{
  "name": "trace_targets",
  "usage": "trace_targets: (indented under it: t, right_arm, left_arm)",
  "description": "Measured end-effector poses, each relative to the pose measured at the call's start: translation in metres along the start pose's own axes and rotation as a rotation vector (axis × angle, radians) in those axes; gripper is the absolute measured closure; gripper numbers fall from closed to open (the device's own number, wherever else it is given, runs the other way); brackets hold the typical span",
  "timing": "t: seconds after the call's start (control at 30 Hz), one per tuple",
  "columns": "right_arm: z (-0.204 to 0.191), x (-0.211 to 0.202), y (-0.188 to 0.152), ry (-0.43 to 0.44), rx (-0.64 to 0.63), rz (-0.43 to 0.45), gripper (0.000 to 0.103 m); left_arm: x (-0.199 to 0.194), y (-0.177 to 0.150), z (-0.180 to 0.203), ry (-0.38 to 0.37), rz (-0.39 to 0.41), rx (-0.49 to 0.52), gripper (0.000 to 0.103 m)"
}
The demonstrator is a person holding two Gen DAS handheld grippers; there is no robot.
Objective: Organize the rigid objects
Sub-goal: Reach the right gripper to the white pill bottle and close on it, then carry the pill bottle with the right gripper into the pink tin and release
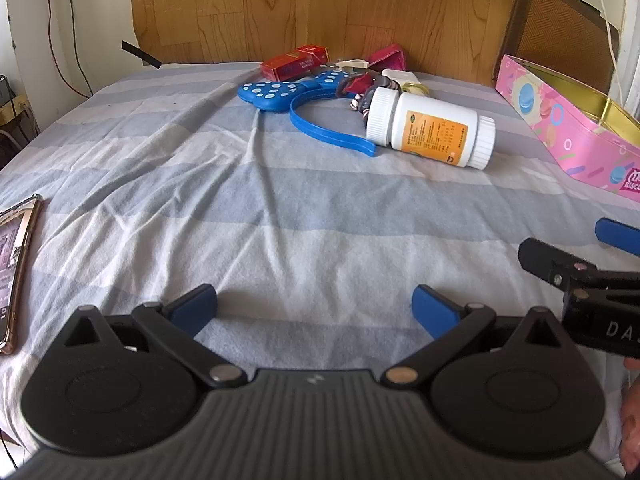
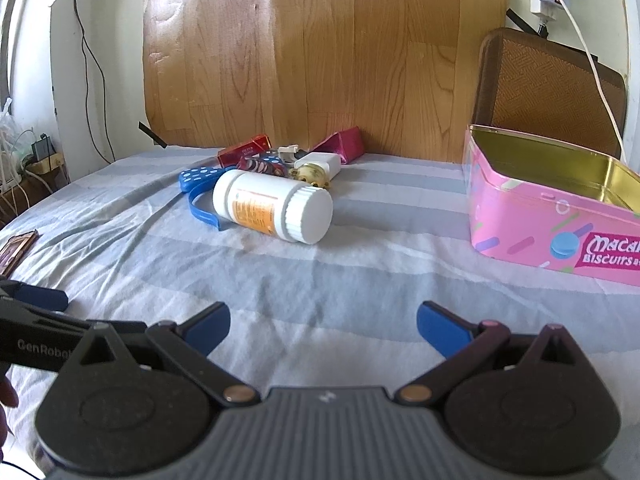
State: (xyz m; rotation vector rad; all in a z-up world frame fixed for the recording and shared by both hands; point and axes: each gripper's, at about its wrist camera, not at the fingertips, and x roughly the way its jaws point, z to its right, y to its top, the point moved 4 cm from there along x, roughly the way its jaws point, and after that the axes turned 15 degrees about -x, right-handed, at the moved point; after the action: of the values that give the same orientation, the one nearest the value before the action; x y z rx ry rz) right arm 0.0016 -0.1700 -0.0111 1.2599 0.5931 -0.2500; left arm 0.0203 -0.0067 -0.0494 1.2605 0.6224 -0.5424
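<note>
A white pill bottle (image 1: 430, 129) with an orange label lies on its side on the striped bedsheet; it also shows in the right wrist view (image 2: 272, 206). A blue polka-dot headband (image 1: 316, 114) lies beside it, with a red box (image 1: 294, 62), a white charger (image 2: 322, 163) and small trinkets behind. An open pink biscuit tin (image 2: 560, 200) stands at the right, empty inside. My left gripper (image 1: 316, 310) is open and empty, low over the sheet. My right gripper (image 2: 323, 326) is open and empty, well short of the bottle.
A phone in a clear case (image 1: 14, 268) lies at the left edge of the bed. A wooden panel (image 2: 320, 52) stands behind the objects, and a brown woven board (image 2: 552, 88) leans behind the tin. Cables hang on the wall at both sides.
</note>
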Motion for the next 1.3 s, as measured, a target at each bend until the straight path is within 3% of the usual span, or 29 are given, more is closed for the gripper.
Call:
trace_targets:
  t: [0.37,0.53,0.73,0.97,1.03,1.07,1.13,1.23,1.3]
  right_arm:
    - [0.002,0.002,0.002,0.030,-0.010,-0.001,0.000]
    - [0.006,0.012,0.024,0.077,-0.095,0.040,0.000]
    - [0.005,0.058,0.052,0.175,-0.281,0.059,0.000]
    - [0.007,0.115,0.074,0.242,-0.317,0.004,0.001]
    - [0.008,0.124,0.077,0.295,-0.302,-0.021,0.010]
    - [0.006,0.126,0.077,0.320,-0.303,-0.020,0.023]
    - [0.000,0.125,0.076,0.351,-0.318,-0.015,0.040]
    - [-0.007,0.115,0.071,0.350,-0.346,0.008,0.049]
    - [-0.009,0.105,0.065,0.347,-0.361,0.019,0.049]
  left_arm:
    - [0.000,0.006,-0.005,-0.029,0.001,-0.039,0.000]
    - [0.000,0.009,-0.010,-0.041,0.004,-0.073,0.000]
    - [-0.005,0.013,-0.018,-0.050,0.025,-0.110,0.000]
    - [-0.006,0.018,-0.026,-0.049,0.036,-0.136,0.000]
    - [-0.006,0.019,-0.027,-0.050,0.036,-0.141,0.000]
    - [-0.006,0.019,-0.027,-0.051,0.036,-0.140,0.000]
    - [-0.005,0.019,-0.027,-0.053,0.034,-0.138,0.000]
    - [-0.003,0.019,-0.025,-0.053,0.024,-0.135,0.000]
    - [-0.002,0.019,-0.024,-0.059,0.016,-0.134,0.000]
